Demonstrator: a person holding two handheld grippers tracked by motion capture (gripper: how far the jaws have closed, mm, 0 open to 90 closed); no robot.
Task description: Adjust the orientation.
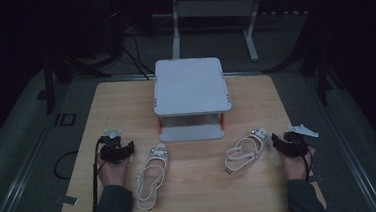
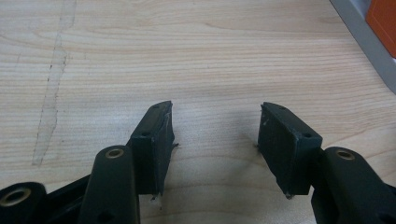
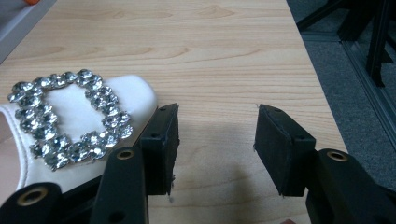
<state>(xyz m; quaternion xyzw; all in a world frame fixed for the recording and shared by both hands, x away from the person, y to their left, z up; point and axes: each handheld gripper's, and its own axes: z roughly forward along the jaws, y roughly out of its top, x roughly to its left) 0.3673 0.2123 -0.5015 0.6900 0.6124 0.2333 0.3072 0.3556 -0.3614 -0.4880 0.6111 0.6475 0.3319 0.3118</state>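
Both grippers rest spread and empty: left gripper [image 1: 117, 152] left of the left sandal [image 1: 151, 177], right gripper [image 1: 288, 144] just right of the right sandal [image 1: 246, 151]. Light and strappy, its jewelled buckle [image 3: 70, 116] looks slippery; the firm sole edge likely grips better.

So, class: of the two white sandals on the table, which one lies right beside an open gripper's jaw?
The right-hand sandal: its rhinestone buckle sits just beside the right gripper, while the left sandal lies clear of the left gripper.

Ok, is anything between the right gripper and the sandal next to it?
Nothing visible. The right gripper is open over bare table, and the right sandal lies just beside its left jaw; whether they touch is unclear.
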